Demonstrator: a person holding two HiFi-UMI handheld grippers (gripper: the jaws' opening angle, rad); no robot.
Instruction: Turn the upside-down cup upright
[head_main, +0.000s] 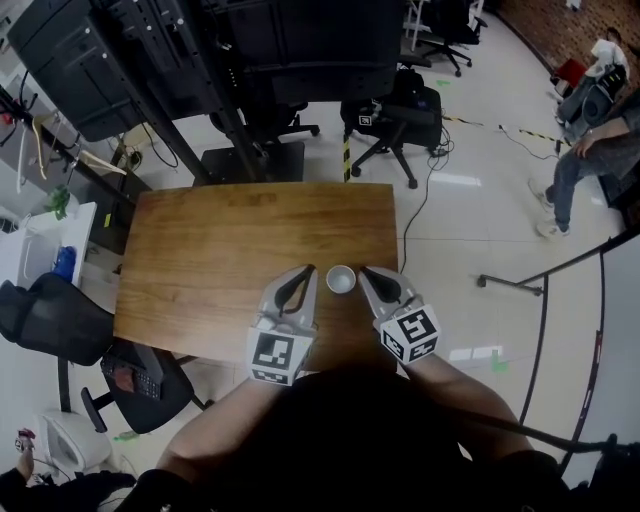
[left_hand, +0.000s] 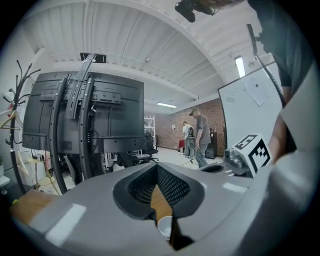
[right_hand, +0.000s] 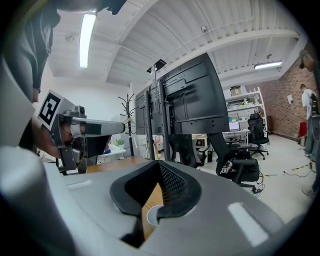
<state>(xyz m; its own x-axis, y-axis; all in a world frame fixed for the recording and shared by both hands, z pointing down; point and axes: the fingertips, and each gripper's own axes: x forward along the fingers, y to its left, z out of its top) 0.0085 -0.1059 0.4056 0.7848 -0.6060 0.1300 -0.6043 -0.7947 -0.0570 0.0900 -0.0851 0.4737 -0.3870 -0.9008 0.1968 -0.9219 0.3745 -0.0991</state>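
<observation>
Cup (head_main: 341, 279) sits mouth-up on the tabletop (head_main: 220, 250), between the left tongs (head_main: 303, 272) and right tongs (head_main: 367, 272), both clenched empty just beside it.

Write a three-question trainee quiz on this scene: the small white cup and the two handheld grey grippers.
1. Multiple choice: where does the small white cup stand?
A) between the left gripper and the right gripper
B) on the floor
C) inside the left gripper's jaws
2. True or false: the right gripper is clamped on the cup.
3. Fill in: the cup rests on the brown wooden ____.
Key: 1 A. 2 False; its jaws are shut on nothing, beside the cup. 3 table.
</observation>
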